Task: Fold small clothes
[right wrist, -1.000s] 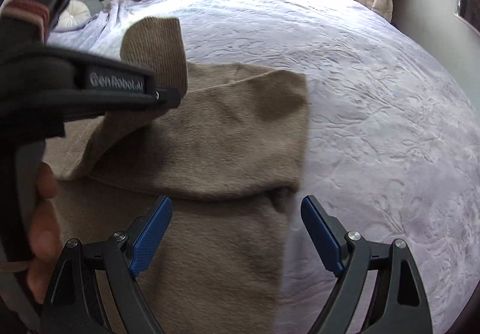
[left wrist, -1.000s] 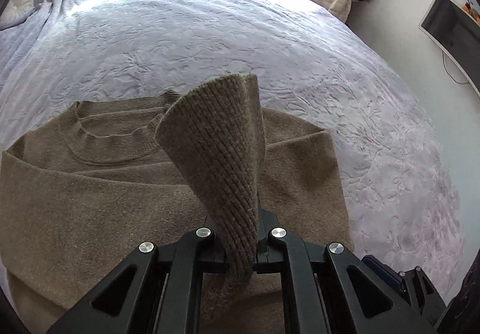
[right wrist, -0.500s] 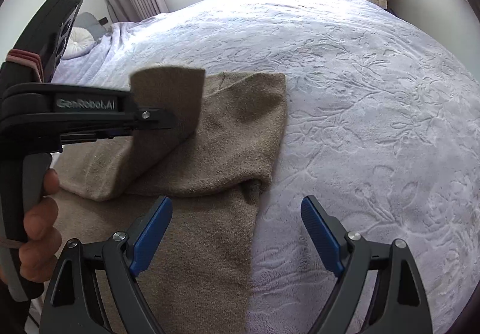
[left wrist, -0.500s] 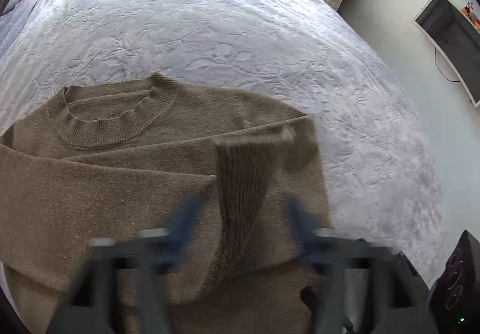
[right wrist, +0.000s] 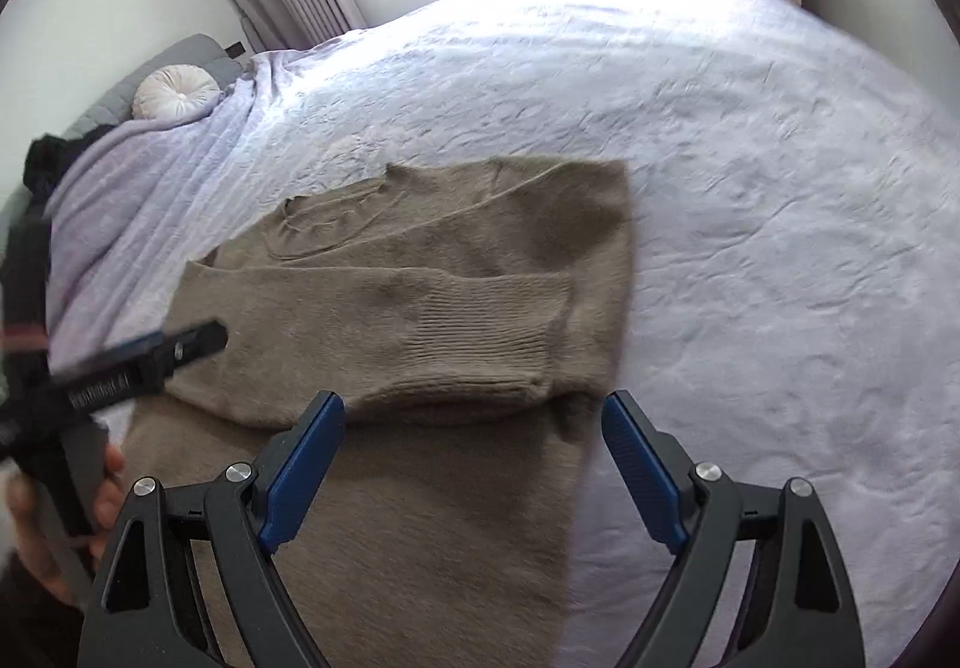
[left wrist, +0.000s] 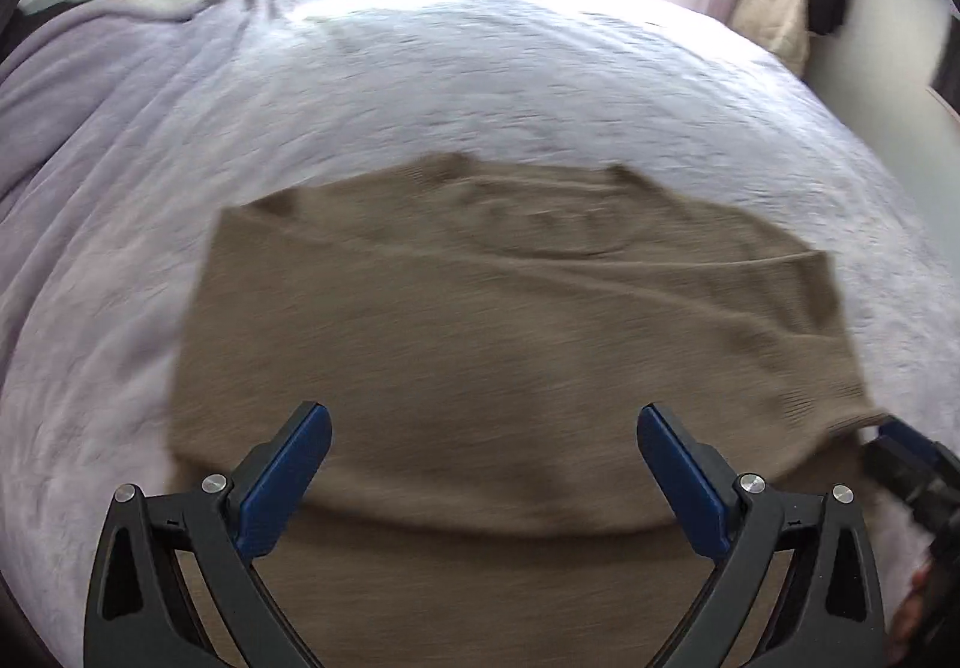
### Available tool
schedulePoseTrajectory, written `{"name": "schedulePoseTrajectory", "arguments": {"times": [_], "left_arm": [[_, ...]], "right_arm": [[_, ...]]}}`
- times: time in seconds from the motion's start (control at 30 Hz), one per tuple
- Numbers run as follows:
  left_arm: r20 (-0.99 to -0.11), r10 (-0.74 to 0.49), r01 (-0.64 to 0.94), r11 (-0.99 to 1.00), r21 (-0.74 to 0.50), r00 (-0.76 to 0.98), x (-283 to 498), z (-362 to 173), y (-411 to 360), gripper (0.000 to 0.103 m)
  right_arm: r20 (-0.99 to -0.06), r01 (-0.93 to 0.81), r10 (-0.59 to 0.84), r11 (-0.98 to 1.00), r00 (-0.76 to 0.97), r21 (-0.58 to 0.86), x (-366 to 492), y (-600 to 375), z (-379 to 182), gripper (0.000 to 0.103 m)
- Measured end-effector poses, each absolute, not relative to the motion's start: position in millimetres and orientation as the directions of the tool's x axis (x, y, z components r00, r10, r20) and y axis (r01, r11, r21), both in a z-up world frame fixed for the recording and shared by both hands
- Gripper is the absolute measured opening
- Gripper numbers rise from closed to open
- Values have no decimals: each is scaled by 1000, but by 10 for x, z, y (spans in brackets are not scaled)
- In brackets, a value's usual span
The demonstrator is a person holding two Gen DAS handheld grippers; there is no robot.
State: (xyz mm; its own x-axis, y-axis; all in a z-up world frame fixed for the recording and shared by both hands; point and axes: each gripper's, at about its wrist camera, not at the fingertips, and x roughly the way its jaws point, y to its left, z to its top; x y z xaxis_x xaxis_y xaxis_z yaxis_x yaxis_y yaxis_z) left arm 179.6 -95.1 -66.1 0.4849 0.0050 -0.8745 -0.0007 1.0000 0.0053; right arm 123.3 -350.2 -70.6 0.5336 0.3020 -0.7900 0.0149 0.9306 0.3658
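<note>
Brown sweater (right wrist: 420,320) flat on bed (right wrist: 750,188), sleeve (right wrist: 480,332) folded across its chest, left gripper (left wrist: 483,464) spread and empty, right gripper (right wrist: 474,458) spread over near hem

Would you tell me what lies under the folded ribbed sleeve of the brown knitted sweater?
The ribbed sleeve lies across the brown knitted sweater's chest. Whatever lies beneath it there is hidden. The lilac bedspread shows around the sweater.

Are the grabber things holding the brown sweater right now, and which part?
Nothing is held. The left gripper and right gripper both have their jaws wide open above the brown sweater, which lies on the bed.
</note>
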Motion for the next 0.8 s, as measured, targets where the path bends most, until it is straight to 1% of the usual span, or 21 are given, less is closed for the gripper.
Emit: {"name": "schedulePoseTrajectory", "arguments": {"times": [0.03, 0.13, 0.2, 0.27, 0.33, 0.43, 0.57, 0.6, 0.63, 0.67, 0.7, 0.8], "left_arm": [[-875, -4, -28, 999, -20, 484, 1755, -700, -787, 102], [-879, -45, -88, 991, -98, 475, 1668, -861, -475, 102], [-893, -47, -100, 990, -102, 448, 1656, -1064, -410, 102], [-888, -41, -90, 992, -92, 458, 1637, -1156, -410, 102], [-873, -19, -81, 995, -66, 486, 1623, -1183, -456, 102], [-869, -8, -84, 995, -57, 495, 1618, -1229, -479, 102], [-866, -15, -83, 994, -65, 500, 1616, -1242, -463, 102], [-866, -18, -83, 994, -68, 499, 1619, -1237, -460, 102], [-866, -21, -81, 994, -71, 499, 1607, -1229, -445, 102], [-867, -25, -79, 994, -74, 497, 1611, -1226, -439, 102], [-868, -26, -78, 994, -75, 495, 1615, -1226, -438, 102], [-869, -20, -78, 995, -68, 495, 1623, -1229, -455, 102]], "right_arm": [[-775, 17, 342, 910, 531, 414, 1258, -3512, -740, 81], [-751, 52, 387, 872, 535, 486, 1291, -3510, -823, 74], [-744, 79, 389, 858, 544, 507, 1296, -3494, -844, 70], [-730, 101, 405, 836, 551, 540, 1324, -3492, -859, 70], [-747, 125, 390, 840, 538, 528, 1357, -3478, -837, 67], [-764, 127, 356, 862, 537, 491, 1408, -3445, -767, 67], [-824, 183, 328, 874, 462, 450, 1643, -3388, -942, 66], [-831, 196, 322, 874, 453, 446, 1672, -3390, -978, 53], [-834, 200, 311, 877, 455, 436, 1686, -3393, -987, 33], [-839, 197, 295, 887, 457, 418, 1689, -3384, -978, 24], [-841, 187, 289, 893, 457, 408, 1683, -3371, -968, 20], [-853, 168, 252, 917, 457, 361, 1624, -3337, -943, 19]]}}
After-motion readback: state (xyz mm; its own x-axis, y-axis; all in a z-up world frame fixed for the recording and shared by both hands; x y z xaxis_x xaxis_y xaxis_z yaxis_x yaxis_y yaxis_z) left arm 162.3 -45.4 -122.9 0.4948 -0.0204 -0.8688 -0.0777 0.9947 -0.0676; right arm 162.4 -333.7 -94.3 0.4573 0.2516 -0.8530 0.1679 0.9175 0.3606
